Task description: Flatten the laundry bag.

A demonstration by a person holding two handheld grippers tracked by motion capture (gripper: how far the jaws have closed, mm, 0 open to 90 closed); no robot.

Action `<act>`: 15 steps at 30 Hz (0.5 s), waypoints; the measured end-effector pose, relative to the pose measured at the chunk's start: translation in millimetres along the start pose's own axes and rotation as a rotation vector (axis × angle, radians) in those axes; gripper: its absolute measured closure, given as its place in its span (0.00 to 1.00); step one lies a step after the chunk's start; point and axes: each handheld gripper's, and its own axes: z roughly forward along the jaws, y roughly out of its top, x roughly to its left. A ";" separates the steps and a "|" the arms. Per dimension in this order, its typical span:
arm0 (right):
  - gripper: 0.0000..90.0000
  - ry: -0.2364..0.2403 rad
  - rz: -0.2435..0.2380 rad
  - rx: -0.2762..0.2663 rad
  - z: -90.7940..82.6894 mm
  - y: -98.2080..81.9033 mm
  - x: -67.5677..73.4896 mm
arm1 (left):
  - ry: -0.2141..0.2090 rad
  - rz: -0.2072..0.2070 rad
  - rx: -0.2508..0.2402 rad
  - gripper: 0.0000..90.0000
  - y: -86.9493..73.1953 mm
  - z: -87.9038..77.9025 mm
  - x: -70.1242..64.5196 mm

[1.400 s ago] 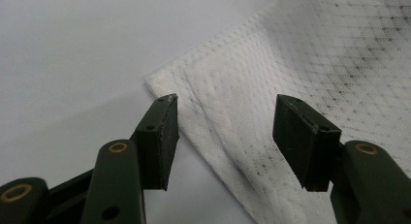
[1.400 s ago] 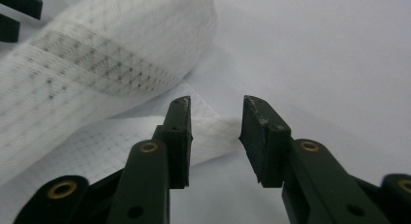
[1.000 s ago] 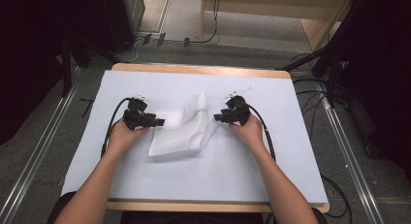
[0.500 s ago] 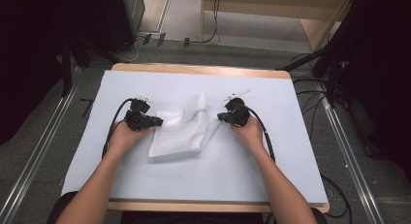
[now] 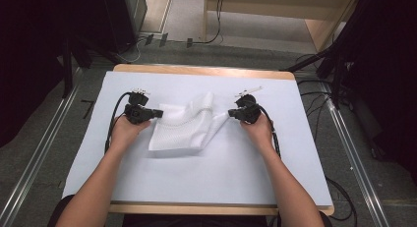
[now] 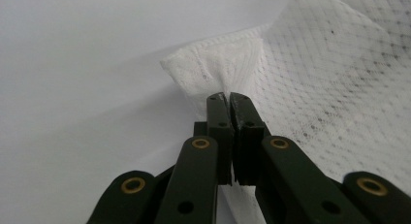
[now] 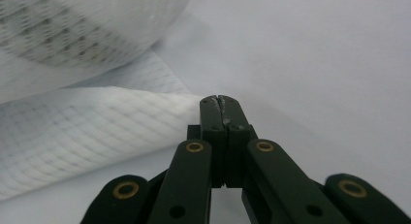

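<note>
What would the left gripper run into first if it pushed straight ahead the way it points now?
The white mesh cloth: the left gripper is already shut on its folded corner, so pushing on would likely just bunch it.

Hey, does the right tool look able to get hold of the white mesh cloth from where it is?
Probably yes, but not yet. The right tool sits at the edge of the white mesh cloth, jaws shut with no fabric visibly between them. Nothing blocks it; it would likely need to reopen. The left tool already pinches a corner.
</note>
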 end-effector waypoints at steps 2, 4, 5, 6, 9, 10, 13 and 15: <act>1.00 0.009 0.035 -0.016 -4.2 2.3 -9.2 | -0.003 -0.022 -0.019 0.99 0.6 -1.6 5.2; 1.00 0.028 0.042 -0.040 -4.9 2.8 -11.1 | 0.009 -0.045 -0.010 0.95 -0.1 -1.5 10.3; 1.00 0.027 0.041 -0.039 -4.7 2.9 -10.7 | 0.012 -0.055 -0.008 0.93 -0.5 -1.2 11.9; 1.00 0.032 0.038 -0.040 -3.5 3.1 -9.6 | 0.002 -0.057 -0.012 0.89 -0.8 -2.8 13.7; 1.00 0.031 0.017 -0.027 -0.6 3.8 -4.1 | 0.012 -0.041 -0.017 0.79 2.6 -8.0 12.9; 1.00 0.037 0.017 -0.026 0.0 4.3 -2.4 | 0.000 -0.020 -0.038 0.77 5.4 -10.1 10.8; 1.00 0.043 0.006 -0.030 0.9 4.9 0.2 | -0.008 -0.006 -0.014 0.76 9.6 -5.9 10.3; 1.00 0.051 0.001 -0.029 2.5 5.9 3.7 | 0.001 -0.002 0.000 0.74 13.4 2.6 11.1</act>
